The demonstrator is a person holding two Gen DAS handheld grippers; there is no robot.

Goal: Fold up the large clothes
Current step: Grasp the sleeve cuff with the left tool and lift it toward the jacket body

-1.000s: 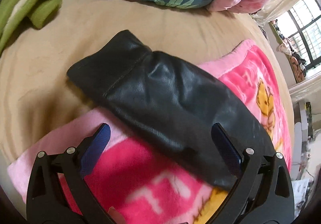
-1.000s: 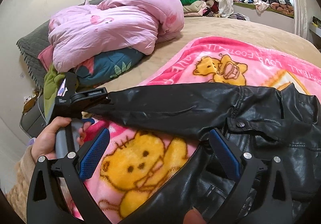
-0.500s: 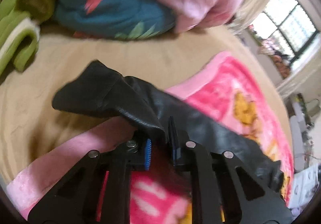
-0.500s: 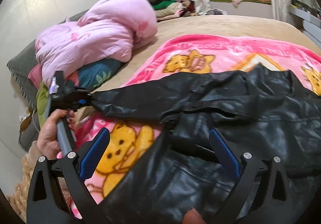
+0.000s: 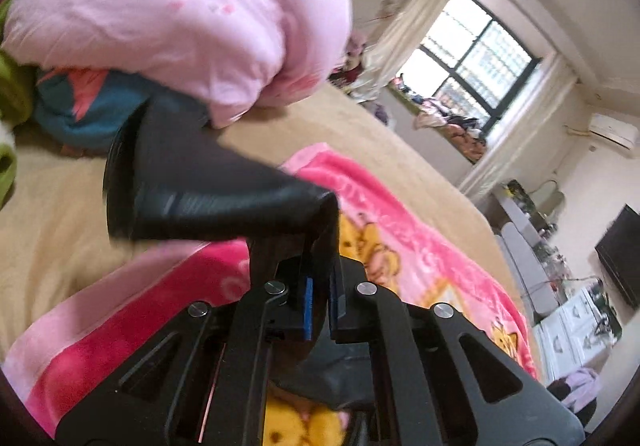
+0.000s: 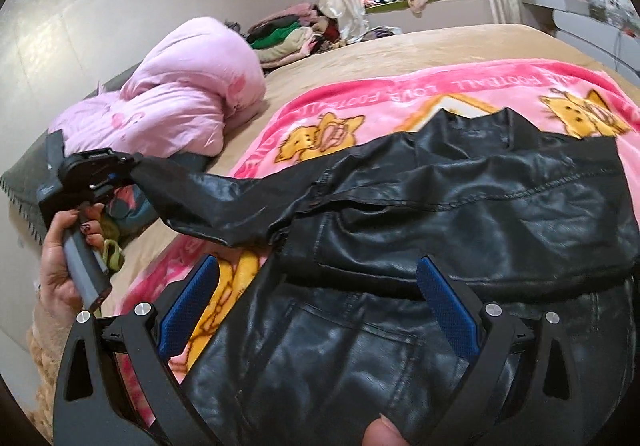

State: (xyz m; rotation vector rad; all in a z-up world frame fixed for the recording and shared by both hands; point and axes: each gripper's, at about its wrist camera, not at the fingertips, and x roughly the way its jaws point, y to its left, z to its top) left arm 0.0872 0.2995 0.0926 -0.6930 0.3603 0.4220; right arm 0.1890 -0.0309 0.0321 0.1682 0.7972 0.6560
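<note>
A black leather jacket [image 6: 460,214] lies spread on a pink cartoon blanket [image 6: 360,98] on the bed. Its sleeve [image 6: 224,202] is stretched out to the left and lifted off the blanket. My left gripper [image 5: 318,286] is shut on that sleeve [image 5: 208,186], whose cuff end flares out past the blue pads. In the right wrist view a hand holds the left gripper [image 6: 120,176] at the sleeve's end. My right gripper [image 6: 316,310] hovers open over the jacket's body, with nothing pinched between its blue pads [image 6: 448,310].
A pink duvet [image 6: 180,102] is heaped on teal and green bedding at the head of the tan bed [image 6: 400,46]. Folded clothes [image 6: 288,34] are piled beyond it near the window. A white cabinet and a dark screen [image 5: 616,246] stand past the bed's foot.
The left gripper closed on the jacket's sleeve and lifted it up off the blanket. The right gripper slid sideways over the jacket body and stayed open.
</note>
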